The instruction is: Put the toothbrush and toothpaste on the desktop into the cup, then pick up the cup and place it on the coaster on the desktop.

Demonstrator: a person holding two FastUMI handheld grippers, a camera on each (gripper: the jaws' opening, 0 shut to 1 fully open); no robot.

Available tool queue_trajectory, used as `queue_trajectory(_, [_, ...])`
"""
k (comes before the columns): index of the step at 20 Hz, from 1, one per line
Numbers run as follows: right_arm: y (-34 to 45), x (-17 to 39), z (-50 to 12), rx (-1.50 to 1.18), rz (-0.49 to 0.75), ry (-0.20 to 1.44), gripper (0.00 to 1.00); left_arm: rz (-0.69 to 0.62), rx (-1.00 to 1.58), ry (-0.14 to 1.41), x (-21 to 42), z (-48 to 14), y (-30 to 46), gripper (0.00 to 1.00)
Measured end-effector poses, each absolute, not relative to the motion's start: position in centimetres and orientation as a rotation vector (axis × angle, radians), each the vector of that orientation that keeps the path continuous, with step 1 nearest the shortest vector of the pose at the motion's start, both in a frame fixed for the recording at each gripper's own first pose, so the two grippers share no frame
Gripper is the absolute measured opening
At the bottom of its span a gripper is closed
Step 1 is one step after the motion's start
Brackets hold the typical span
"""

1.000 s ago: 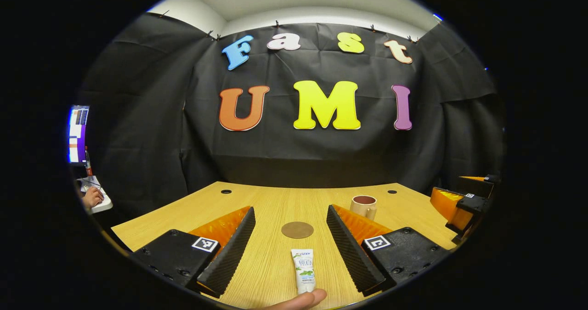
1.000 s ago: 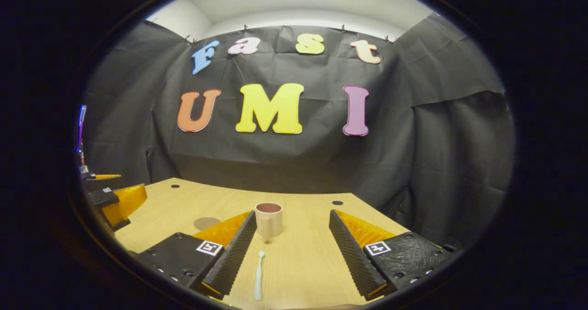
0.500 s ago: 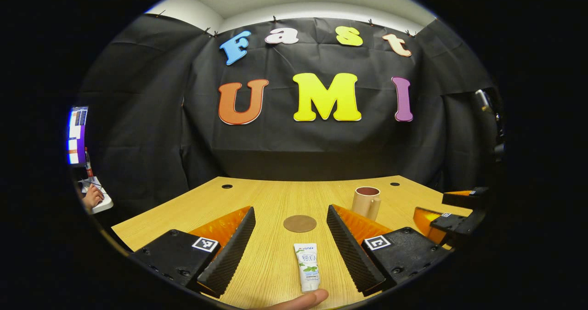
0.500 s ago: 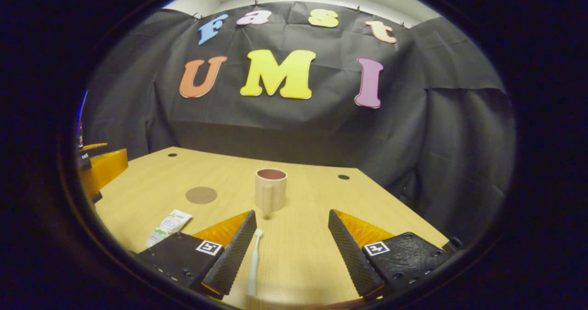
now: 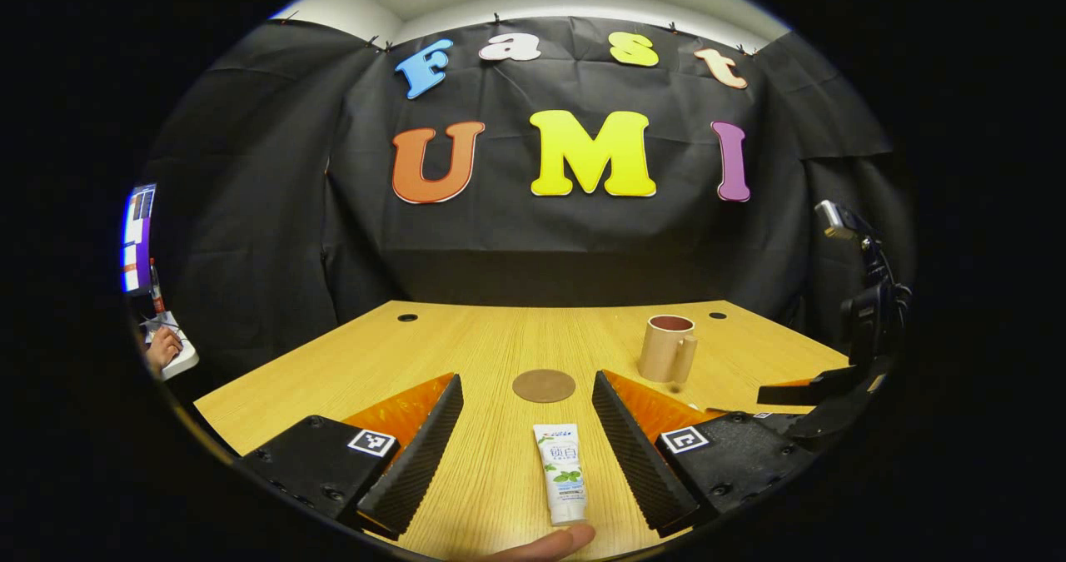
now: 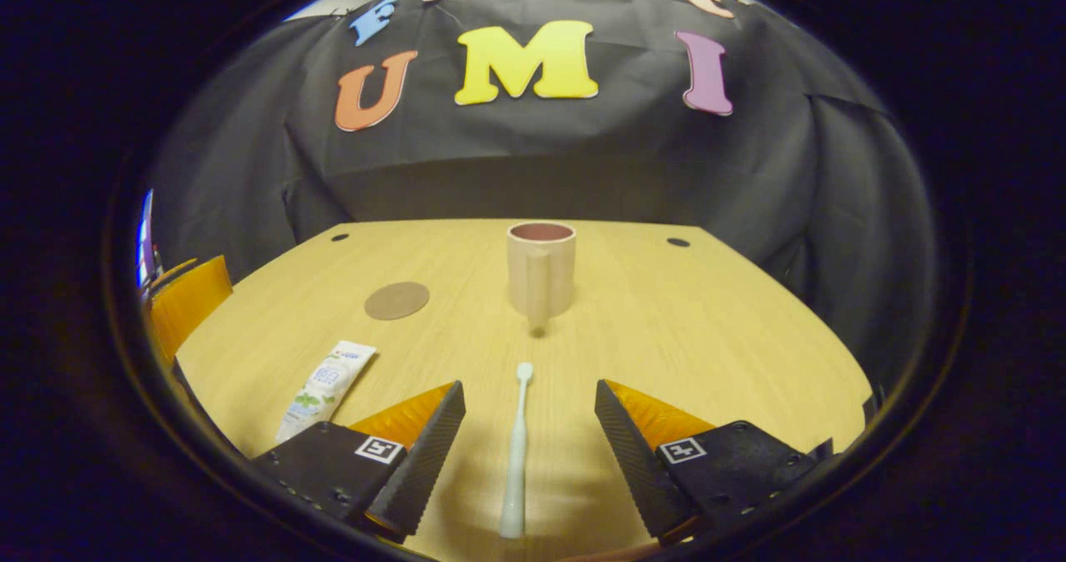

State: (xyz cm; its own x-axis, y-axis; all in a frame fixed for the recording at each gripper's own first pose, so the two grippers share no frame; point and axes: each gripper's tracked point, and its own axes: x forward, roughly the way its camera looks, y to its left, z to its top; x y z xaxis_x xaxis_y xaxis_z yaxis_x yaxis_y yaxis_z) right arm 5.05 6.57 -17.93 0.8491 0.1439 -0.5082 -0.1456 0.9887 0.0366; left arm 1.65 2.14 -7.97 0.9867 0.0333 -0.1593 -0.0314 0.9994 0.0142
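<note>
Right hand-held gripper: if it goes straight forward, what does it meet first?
Probably the toothbrush, lying on the desk between the open fingers of the right hand-held gripper; beyond it stands the cup. Height is unclear.

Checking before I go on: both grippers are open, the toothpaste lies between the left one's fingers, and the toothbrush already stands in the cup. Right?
Not quite. The toothbrush is not in the cup; the right gripper view shows it lying flat on the desktop, between the open right gripper. The rest holds: the left gripper is open with the toothpaste between its fingers.

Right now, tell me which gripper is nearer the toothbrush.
Right. The right gripper has the toothbrush lying between its open fingers; the left gripper straddles the toothpaste instead.
</note>
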Motion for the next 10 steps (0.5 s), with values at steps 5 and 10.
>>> queue_trajectory(5, [7.3,5.2,-20.2,-0.056,0.144,0.596,0.71,0.037,0.021,0.194,1.9,-9.6,2.7,0.99])
queue_trajectory(10, [7.6,5.1,-21.2,0.029,0.168,0.645,0.47,0.034,0.024,0.223,2.0,-10.7,2.4,0.99])
